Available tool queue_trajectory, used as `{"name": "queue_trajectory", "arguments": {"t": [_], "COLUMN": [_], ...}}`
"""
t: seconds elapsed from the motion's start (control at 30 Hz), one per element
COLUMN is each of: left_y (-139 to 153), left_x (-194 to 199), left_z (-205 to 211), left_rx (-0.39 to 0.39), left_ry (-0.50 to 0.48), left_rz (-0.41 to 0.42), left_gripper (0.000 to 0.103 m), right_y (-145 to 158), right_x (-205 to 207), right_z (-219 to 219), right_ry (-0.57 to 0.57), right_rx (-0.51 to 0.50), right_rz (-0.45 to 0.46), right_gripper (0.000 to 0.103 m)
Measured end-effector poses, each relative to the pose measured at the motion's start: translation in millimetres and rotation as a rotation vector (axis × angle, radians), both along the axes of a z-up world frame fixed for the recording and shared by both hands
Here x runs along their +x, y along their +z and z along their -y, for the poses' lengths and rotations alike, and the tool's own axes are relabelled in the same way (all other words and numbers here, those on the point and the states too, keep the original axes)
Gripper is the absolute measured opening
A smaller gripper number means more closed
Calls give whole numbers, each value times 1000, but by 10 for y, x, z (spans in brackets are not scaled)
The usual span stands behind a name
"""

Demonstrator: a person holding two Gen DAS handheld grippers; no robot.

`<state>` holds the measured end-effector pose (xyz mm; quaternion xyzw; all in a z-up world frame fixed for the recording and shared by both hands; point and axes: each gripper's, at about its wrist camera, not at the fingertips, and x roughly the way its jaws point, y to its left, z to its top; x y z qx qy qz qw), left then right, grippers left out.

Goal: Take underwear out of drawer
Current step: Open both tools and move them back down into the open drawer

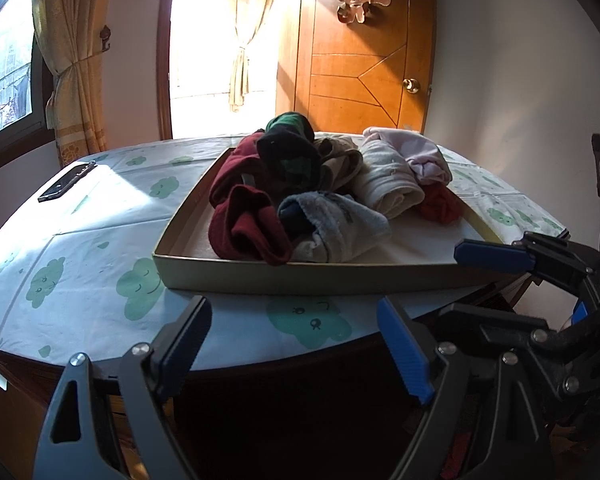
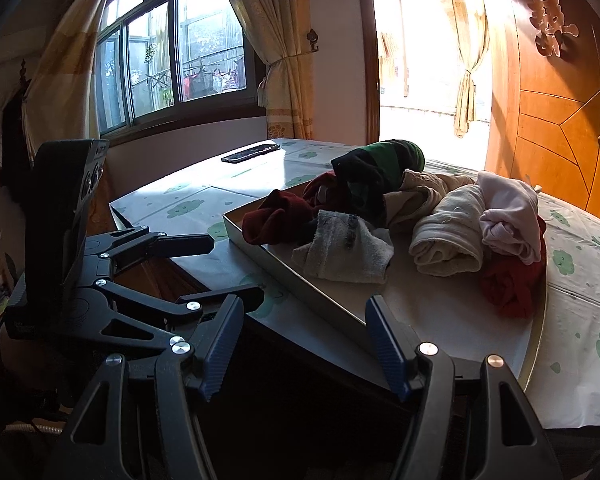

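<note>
A shallow tray-like drawer [image 1: 300, 278] [image 2: 300, 280] sits on the table and holds a pile of rolled underwear: dark red [image 1: 248, 228] [image 2: 276, 220], grey [image 1: 340, 228] [image 2: 344, 252], black and green [image 1: 288, 148] [image 2: 376, 172], cream [image 1: 388, 180] [image 2: 448, 240], pink [image 1: 424, 156] [image 2: 508, 216] and red [image 1: 440, 202] [image 2: 508, 280]. My left gripper [image 1: 296, 344] is open and empty, in front of the drawer's near wall. My right gripper [image 2: 304, 348] is open and empty at the drawer's near corner. The right gripper also shows in the left wrist view [image 1: 496, 258], and the left gripper in the right wrist view [image 2: 228, 268].
The table [image 1: 80, 240] [image 2: 580, 320] has a cloth with green cloud prints. A black phone [image 1: 66, 182] [image 2: 250, 153] lies at its far left. Behind stand a curtained window [image 2: 172, 60], a bright doorway [image 1: 220, 40] and a wooden door [image 1: 360, 60] [image 2: 560, 120].
</note>
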<state>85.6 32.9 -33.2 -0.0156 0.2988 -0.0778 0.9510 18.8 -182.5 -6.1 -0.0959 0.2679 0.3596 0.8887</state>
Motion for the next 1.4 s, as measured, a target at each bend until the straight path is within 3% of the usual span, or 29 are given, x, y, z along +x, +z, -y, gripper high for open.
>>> {"name": "queue_trajectory", "arguments": {"t": [0.77, 1.07, 1.27, 1.4], "left_y": [-290, -406, -543, -700], "left_x": [-242, -253, -211, -161], "left_z": [245, 392, 764, 1038], "left_rx": [-14, 20, 124, 83], "left_ry": [-52, -101, -256, -395], "left_rz": [-82, -135, -256, -423], "left_gripper": [87, 88, 89, 89], "right_y": [-429, -620, -741, -750], "right_x": [-219, -186, -171, -147], "right_z": [642, 855, 1007, 1152], "right_ry": [-83, -125, -153, -181], "right_rx": [-36, -80, -121, -101], "right_rz": [-70, -120, -156, -171], "right_gripper": [66, 66, 66, 66]}}
